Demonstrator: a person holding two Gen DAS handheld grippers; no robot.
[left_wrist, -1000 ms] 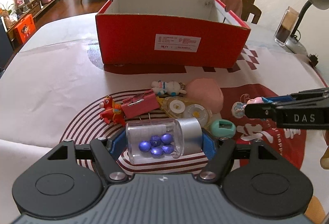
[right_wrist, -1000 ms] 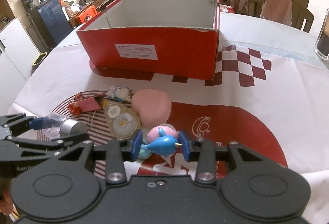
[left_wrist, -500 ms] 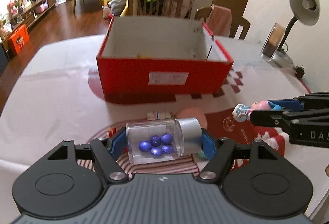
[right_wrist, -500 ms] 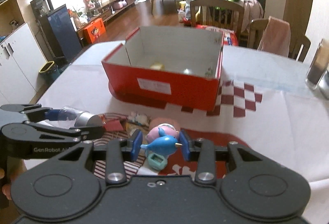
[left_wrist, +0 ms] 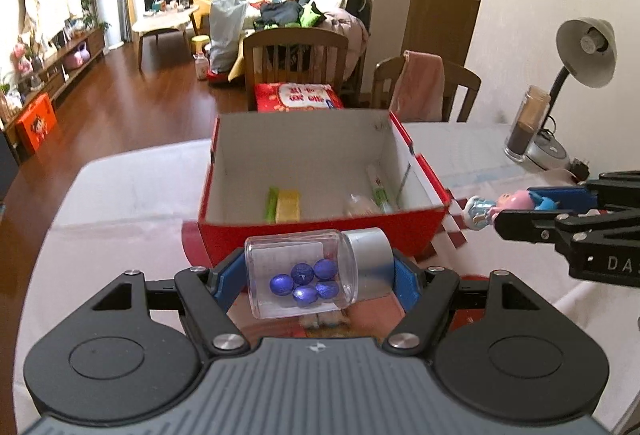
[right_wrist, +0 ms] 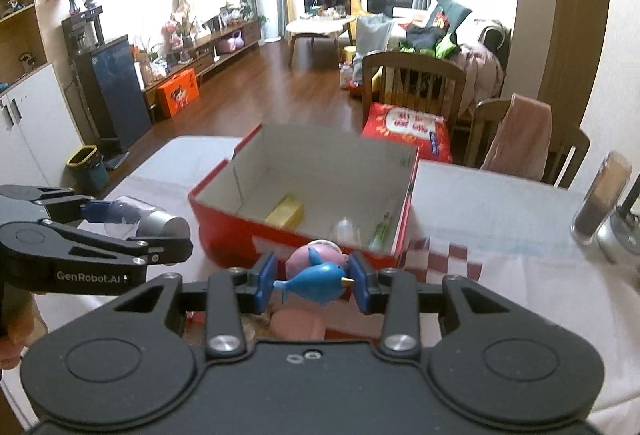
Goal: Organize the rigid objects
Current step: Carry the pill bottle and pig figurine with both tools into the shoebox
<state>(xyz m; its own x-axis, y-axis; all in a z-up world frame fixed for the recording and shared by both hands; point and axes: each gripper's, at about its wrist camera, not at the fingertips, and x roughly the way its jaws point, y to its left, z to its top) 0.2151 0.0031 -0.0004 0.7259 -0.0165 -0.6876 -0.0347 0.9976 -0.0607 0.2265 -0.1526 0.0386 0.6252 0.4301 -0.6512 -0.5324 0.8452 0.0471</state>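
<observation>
My left gripper (left_wrist: 316, 277) is shut on a clear jar (left_wrist: 304, 273) with a silver lid and blue beads inside, held sideways above the table in front of the red box (left_wrist: 320, 231). My right gripper (right_wrist: 314, 281) is shut on a pink and blue toy figure (right_wrist: 316, 271), also held up near the box's front edge. The jar (right_wrist: 148, 221) shows at the left of the right wrist view and the toy figure (left_wrist: 500, 207) at the right of the left wrist view. The open red box (right_wrist: 248, 231) holds a yellow block (left_wrist: 288, 209), a green stick and a small clear bottle (right_wrist: 346, 231).
A pink item (right_wrist: 298, 327) lies on the table under my right gripper. A glass of dark drink (left_wrist: 526, 125) and a desk lamp (left_wrist: 584, 51) stand at the far right. Wooden chairs (left_wrist: 296, 55) stand behind the table.
Both grippers have risen from the table with their loads and moved toward the red box, so its inside now shows. The loose items on the mat have dropped out of view.
</observation>
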